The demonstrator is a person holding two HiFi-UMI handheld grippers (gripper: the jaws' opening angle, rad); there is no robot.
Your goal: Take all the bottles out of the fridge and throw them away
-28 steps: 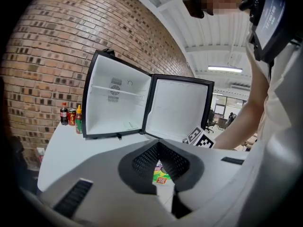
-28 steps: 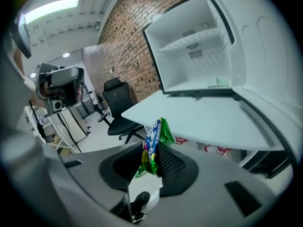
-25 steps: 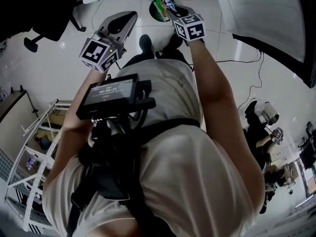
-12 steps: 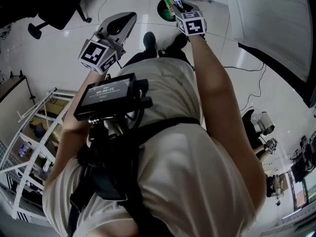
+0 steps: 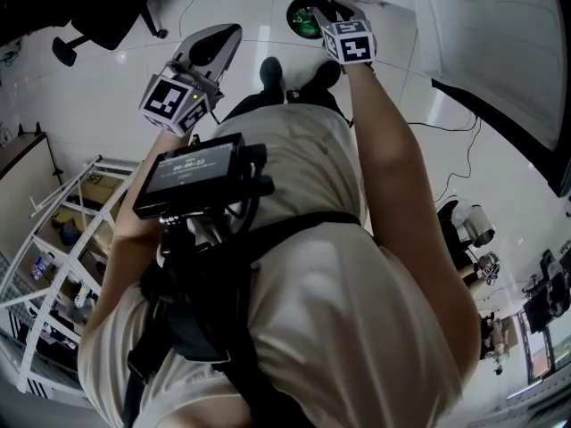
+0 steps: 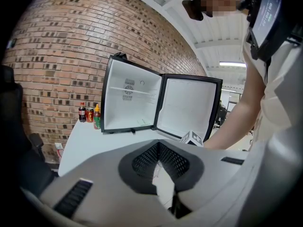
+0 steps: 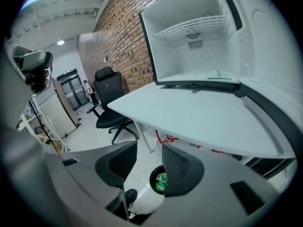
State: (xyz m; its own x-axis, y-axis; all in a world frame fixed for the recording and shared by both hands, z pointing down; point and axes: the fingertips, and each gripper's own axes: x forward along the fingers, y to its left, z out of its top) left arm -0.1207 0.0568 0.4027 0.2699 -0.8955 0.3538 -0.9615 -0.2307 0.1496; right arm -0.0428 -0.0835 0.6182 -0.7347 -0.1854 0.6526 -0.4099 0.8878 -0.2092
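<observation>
1. Check the right gripper [image 7: 149, 154]; its jaws stand wide apart and have just been opening; nothing is between the pads; through the gap you look down on the bin [image 7: 152, 176].
2. Locate the green bottle [image 7: 162, 181]; it lies inside the bin, clear of both pads; the bin stands on the floor, below and in front of the fridge [image 7: 194, 37]; the head view shows the same bottle [image 5: 308, 29] in the bin [image 5: 291, 14], just under the right gripper [image 5: 332, 14].
3. Check the left gripper [image 6: 159, 145]; its jaws are fully together and hold nothing; it points toward the fridge [image 6: 132, 98] from well in front.
4. Inspect the fridge; its door [image 6: 187, 105] is swung wide; no bottle shows on its shelf, its floor or the door's inner face in either gripper view; only a flat pale-green sheet [image 6: 141, 122] lies on the fridge floor; what it is cannot be told.
5. Note the cola bottle [image 6: 82, 111], the red can [image 6: 89, 114] and the yellow-capped bottle [image 6: 97, 117]; they stand outside the fridge, just beside it on the side away from the door.
6. Judge progress; emptying the fridge appears complete and the green bottle is discarded; the task as worded looks finished or nearly so; the items beside the fridge were not inside it, so treat them as outside the task.
</observation>
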